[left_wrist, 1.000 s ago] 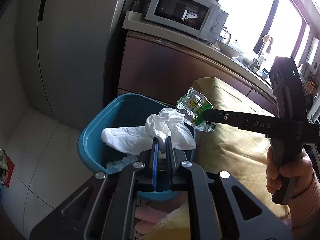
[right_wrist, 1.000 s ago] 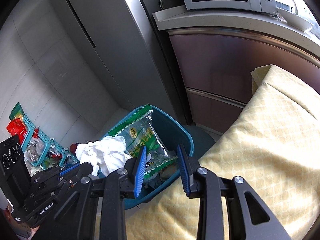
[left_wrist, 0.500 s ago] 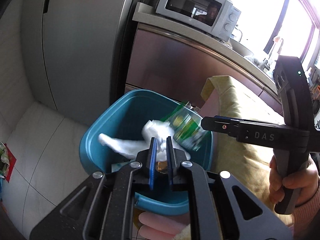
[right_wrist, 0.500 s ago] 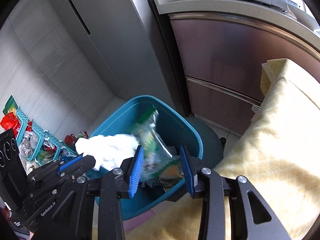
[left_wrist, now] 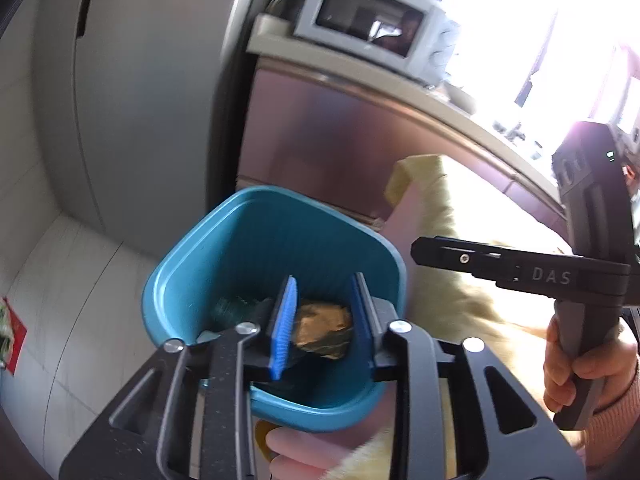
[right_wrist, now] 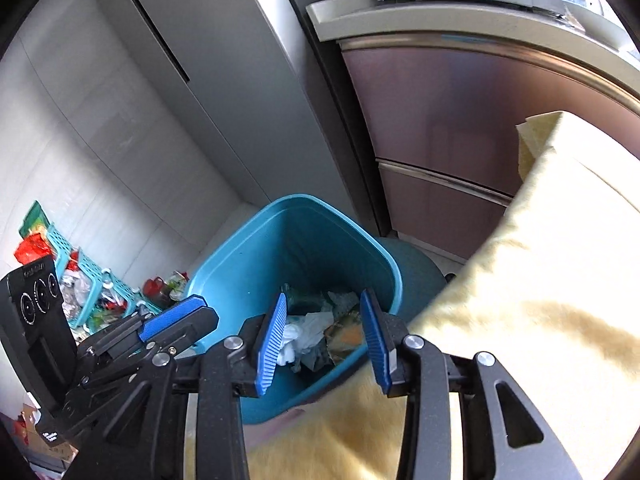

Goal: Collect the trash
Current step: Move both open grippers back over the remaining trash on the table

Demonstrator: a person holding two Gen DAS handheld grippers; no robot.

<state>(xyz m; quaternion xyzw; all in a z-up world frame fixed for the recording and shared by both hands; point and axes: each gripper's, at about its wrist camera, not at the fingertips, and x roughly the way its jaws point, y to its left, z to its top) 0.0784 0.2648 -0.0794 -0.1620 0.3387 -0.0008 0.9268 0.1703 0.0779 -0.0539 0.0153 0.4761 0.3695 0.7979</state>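
both claws hang released over the blue bin (right_wrist: 256, 264), left gripper (left_wrist: 322, 316) just opened, right gripper (right_wrist: 326, 340) empty; trash beneath; sinking lower risks knocking the rim.

Left tongs (left_wrist: 322, 322) just opened, empty, over blue bin (left_wrist: 200, 256), crumpled trash (left_wrist: 322, 332) inside

crumpled white tissue (right_wrist: 308, 332) and wrappers (right_wrist: 344, 332) lie inside the blue bin (right_wrist: 256, 248), standing upright beside the table.
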